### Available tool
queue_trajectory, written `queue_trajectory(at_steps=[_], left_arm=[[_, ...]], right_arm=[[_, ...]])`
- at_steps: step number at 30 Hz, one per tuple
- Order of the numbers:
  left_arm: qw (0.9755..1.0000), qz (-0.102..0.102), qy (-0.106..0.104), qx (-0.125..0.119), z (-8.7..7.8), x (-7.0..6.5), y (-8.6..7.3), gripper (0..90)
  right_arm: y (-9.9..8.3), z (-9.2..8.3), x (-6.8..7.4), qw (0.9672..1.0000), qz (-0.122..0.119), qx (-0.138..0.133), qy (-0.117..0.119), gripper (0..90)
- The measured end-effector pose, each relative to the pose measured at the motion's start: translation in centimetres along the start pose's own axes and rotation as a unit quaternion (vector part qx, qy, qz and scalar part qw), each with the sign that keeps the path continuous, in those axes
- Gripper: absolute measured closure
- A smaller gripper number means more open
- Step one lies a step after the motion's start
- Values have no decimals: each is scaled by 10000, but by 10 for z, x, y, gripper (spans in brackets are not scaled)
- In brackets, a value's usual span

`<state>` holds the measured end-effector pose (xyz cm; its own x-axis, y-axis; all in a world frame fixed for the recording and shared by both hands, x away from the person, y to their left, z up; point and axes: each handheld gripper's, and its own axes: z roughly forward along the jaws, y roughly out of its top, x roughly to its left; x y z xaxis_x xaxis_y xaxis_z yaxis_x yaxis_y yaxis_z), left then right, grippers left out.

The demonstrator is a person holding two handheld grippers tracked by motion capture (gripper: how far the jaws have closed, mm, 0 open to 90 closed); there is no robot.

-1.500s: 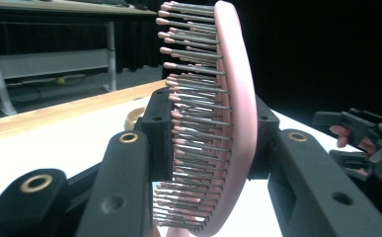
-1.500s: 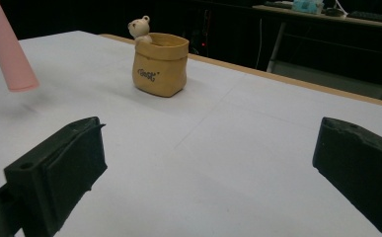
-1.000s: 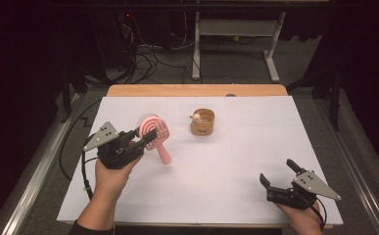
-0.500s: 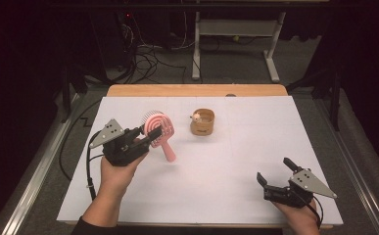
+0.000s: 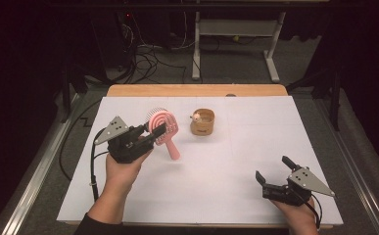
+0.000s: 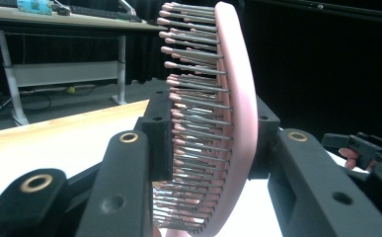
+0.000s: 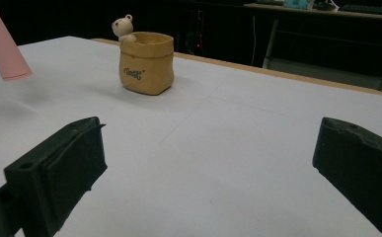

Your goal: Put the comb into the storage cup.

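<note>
The pink hairbrush (image 6: 228, 123) runs off the top and bottom edges of the left gripper view, its lower bristles hidden behind the black jaws; in the right gripper view its handle (image 7: 1, 44) is cut at the upper left corner, and the lettering on the yellow pot (image 7: 146, 61) is too small to read

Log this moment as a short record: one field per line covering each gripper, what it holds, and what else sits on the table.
left gripper: shut on the pink hairbrush, clamped across its head, bristles against one pad
hairbrush pose: lifted off the table, handle pointing down and toward the person
right gripper: open, nothing between its jaws, low at the near right of the table
pot: tan sack-shaped, small bear figure on its rim, upright, beyond the brush
table: white sheet cover
</note>
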<state>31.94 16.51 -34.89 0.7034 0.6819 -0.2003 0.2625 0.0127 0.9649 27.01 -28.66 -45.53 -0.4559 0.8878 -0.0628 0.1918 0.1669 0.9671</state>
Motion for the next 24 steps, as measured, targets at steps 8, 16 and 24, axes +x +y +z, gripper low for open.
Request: queue_trajectory(at_steps=[8, 16, 24], left_arm=[[10000, 56, -12, 12, 7, -3, 4, 632], [9998, 170, -71, -8, 15, -11, 12, 632], [9997, 192, -144, -26, 25, -17, 16, 632]], right_arm=[[1, 0, 0, 10000, -16, -27, -13, 3], [2, 1, 2, 10000, -66, -35, 13, 3], [2, 0, 3, 10000, -81, -44, 35, 3]])
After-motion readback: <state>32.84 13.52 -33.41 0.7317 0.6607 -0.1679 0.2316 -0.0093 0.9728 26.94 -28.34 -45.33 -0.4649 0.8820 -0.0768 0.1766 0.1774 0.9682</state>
